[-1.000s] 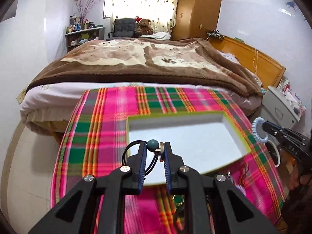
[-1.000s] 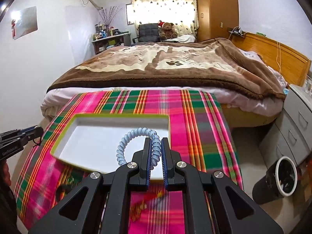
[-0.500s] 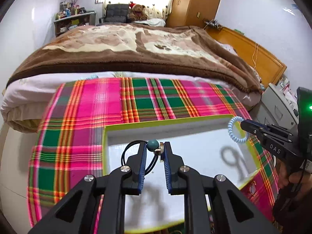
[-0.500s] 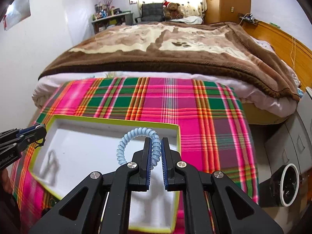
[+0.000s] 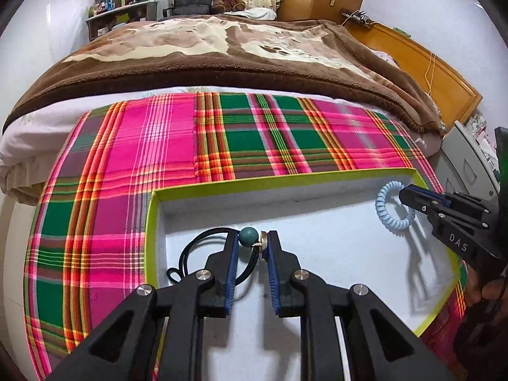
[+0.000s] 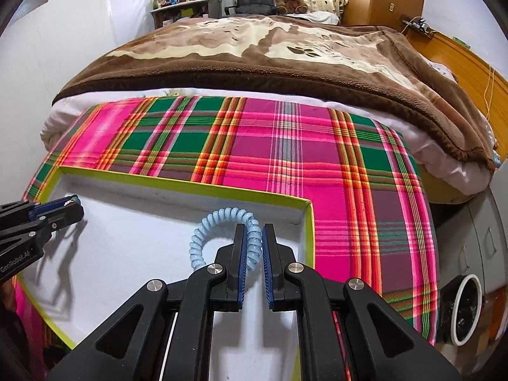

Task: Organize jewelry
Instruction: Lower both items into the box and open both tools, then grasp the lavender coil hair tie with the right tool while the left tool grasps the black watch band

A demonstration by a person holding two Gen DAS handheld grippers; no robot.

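A shallow box with a green rim and white inside lies on the plaid cloth; it also shows in the right wrist view. My left gripper is shut on a black hair tie with a teal bead, held over the box's left part. My right gripper is shut on a light blue coil hair tie, held over the box's right part. The right gripper with the coil shows in the left wrist view. The left gripper shows at the left of the right wrist view.
The plaid cloth covers a table set against a bed with a brown blanket. A grey drawer unit and a dark bin with a white rim stand to the right of the table.
Both grippers have moved forward and down over the box with their hair ties still held. The box now fills more of both views.
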